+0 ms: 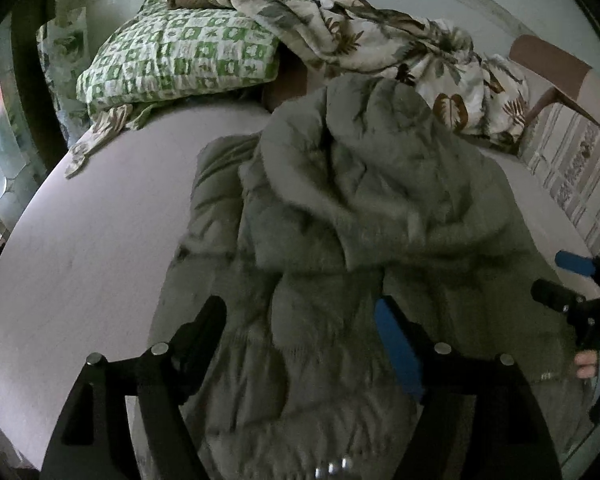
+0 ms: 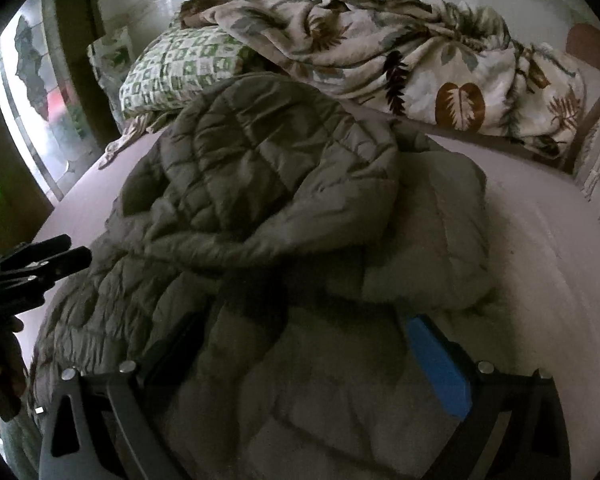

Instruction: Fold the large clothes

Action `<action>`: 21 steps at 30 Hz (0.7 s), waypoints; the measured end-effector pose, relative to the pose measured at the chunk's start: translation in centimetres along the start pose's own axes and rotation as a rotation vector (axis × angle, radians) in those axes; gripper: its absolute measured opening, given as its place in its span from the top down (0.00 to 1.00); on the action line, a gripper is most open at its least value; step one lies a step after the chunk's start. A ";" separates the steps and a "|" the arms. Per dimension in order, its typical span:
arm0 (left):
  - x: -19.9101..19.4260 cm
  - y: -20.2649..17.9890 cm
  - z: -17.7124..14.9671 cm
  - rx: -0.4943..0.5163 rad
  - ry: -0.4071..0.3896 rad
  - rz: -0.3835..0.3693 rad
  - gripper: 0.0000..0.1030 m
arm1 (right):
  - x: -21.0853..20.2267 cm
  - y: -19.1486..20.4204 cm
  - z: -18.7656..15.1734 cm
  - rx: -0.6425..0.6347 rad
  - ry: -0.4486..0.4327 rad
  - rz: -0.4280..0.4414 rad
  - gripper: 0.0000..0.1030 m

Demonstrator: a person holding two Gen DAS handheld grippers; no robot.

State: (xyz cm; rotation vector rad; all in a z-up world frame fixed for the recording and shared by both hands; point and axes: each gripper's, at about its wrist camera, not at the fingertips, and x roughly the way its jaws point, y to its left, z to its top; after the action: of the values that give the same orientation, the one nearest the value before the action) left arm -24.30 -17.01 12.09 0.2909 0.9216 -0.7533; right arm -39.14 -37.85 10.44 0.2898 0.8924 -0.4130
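- Presently, one large garment is under work: a grey-green quilted jacket (image 1: 340,240) lying on the bed (image 1: 80,260), its hood (image 2: 268,160) toward twelve o'clock in both views.
- Left claw (image 1: 300,320): fingers set wide, one either side of the jacket's lower body; nothing visibly pinched between them. Whether the tips rest on the fabric cannot be told.
- Right claw (image 2: 300,352): likewise spread wide over the jacket's near part, with cloth between the fingers but no evident grip. In the left view it appears at three o'clock, beside the jacket's edge.
- Progress, as judged: partial at most. The jacket is bunched, with a panel or sleeve at two o'clock in the right view seemingly turned over the body; no neat folded shape exists.
- Outstanding, as judged: flattening, bringing in the sides and hood, and the final fold.
- Also present at twelve o'clock: a green checked pillow (image 1: 180,56) and a crumpled leaf-print blanket (image 2: 420,64), both untidy and apart from the claws.
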 end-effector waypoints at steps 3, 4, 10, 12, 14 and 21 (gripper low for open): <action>-0.6 0.3 -1.5 -0.010 0.016 -0.003 0.24 | -1.1 0.4 -1.4 -0.010 0.006 -0.015 0.00; -0.9 0.4 -2.1 -0.014 0.024 -0.005 0.23 | -1.4 0.4 -1.8 -0.010 0.009 -0.021 0.00; -2.2 0.8 -4.7 -0.022 0.042 -0.009 0.23 | -2.6 0.3 -3.9 -0.003 0.027 -0.041 0.00; -2.6 1.1 -5.6 -0.027 0.051 -0.007 0.23 | -2.9 0.4 -4.5 -0.005 0.032 -0.047 0.00; -2.8 1.5 -6.2 -0.033 0.058 -0.008 0.23 | -3.2 0.3 -5.1 -0.010 0.036 -0.058 0.00; -4.1 2.7 -8.0 -0.045 0.065 0.010 0.23 | -4.1 -0.2 -6.5 0.006 0.039 -0.065 0.00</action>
State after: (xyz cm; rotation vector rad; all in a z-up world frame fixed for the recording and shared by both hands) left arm -28.82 -8.98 10.49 0.2811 0.9964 -0.7167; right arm -45.94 -34.40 9.85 0.2754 0.9413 -0.4716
